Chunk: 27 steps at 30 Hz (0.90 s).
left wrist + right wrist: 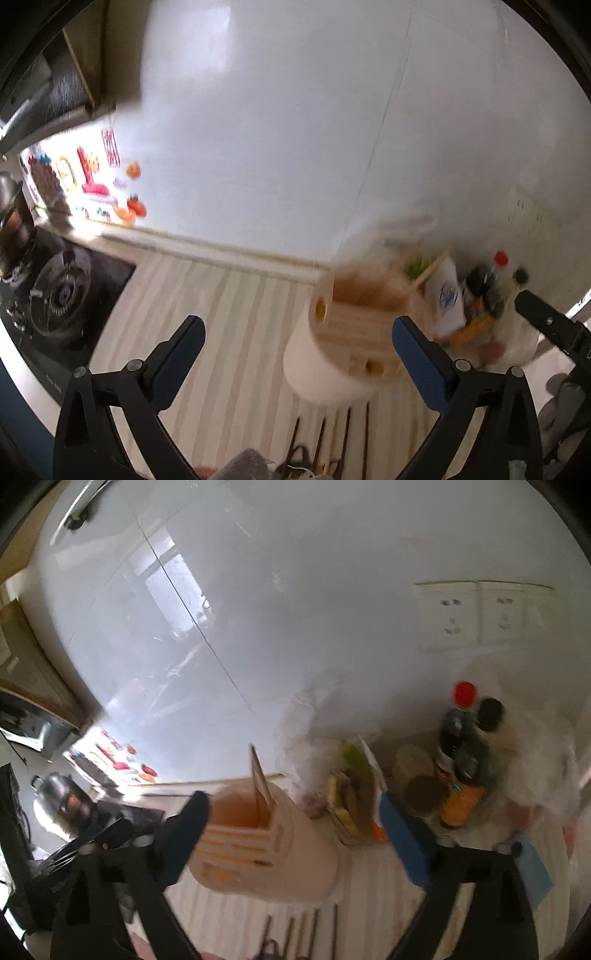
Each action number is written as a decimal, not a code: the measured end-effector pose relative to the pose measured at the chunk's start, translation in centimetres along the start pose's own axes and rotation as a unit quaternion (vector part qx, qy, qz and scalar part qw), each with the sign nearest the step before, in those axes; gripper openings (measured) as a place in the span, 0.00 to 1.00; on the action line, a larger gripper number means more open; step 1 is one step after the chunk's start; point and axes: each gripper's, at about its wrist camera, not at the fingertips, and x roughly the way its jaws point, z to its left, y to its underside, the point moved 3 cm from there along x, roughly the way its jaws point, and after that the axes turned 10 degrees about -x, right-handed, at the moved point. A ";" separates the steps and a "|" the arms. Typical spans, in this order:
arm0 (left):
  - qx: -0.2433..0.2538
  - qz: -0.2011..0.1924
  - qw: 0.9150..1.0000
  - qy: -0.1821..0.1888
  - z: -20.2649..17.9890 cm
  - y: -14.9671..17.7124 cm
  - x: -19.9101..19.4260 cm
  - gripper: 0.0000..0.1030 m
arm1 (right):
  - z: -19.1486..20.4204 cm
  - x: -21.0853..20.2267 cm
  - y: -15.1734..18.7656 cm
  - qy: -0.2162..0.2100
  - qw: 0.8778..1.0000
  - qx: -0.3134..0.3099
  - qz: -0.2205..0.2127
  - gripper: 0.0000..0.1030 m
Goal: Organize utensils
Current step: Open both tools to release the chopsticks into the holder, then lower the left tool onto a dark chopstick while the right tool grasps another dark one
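A pale utensil holder (343,339) with a slatted wooden front stands on the striped counter mat (221,332), a few light chopsticks (424,273) leaning out of it. Several dark chopsticks (332,439) lie flat on the mat in front of it. My left gripper (297,325) is open with nothing between its fingers; the holder sits just beyond its right finger. In the right wrist view the holder (258,834) is by the left finger of my right gripper (293,803), which is open and holds nothing. One light chopstick (260,779) stands in the holder, and the dark chopsticks (314,930) lie below it.
A gas stove (62,295) and a kettle (59,794) are at the left. Sauce bottles (461,760), jars and a food packet (354,797) crowd the right corner by the tiled wall. Wall sockets (480,613) sit above them. A grey cloth (247,465) lies at the near edge.
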 end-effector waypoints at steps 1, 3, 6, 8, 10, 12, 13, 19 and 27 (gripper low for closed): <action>0.002 0.008 1.000 -0.007 0.3 0.8 0.4 1.00 | -0.2 -0.1 0.9 0.013 1.000 -0.003 0.007 0.97; 0.010 0.026 0.999 -0.024 0.8 2.6 1.7 1.00 | -0.8 0.1 2.7 0.028 0.999 -0.005 0.025 0.97; 0.023 0.053 0.998 -0.040 1.6 5.8 3.4 1.00 | -1.9 1.5 6.2 0.049 0.996 0.007 0.075 0.97; 0.033 0.083 0.994 -0.058 2.2 8.1 5.0 1.00 | -2.4 3.0 8.7 0.051 0.992 0.013 0.112 0.93; 0.039 0.117 0.990 -0.065 2.8 10.3 6.5 0.98 | -2.5 5.0 11.4 0.052 0.985 0.014 0.163 0.63; 0.050 0.149 0.985 -0.074 3.2 12.3 8.1 0.98 | -2.3 7.2 14.4 0.052 0.975 0.008 0.216 0.56; 0.056 0.162 0.982 -0.078 3.4 13.3 8.7 0.92 | -2.1 7.9 15.6 0.049 0.971 0.007 0.235 0.52; 0.092 0.249 0.961 -0.077 4.7 19.1 12.4 0.43 | -1.6 11.3 22.1 0.043 0.944 0.009 0.327 0.42; 0.126 0.290 0.946 -0.069 4.6 22.2 13.6 0.22 | -0.7 14.1 25.9 0.047 0.919 -0.031 0.391 0.37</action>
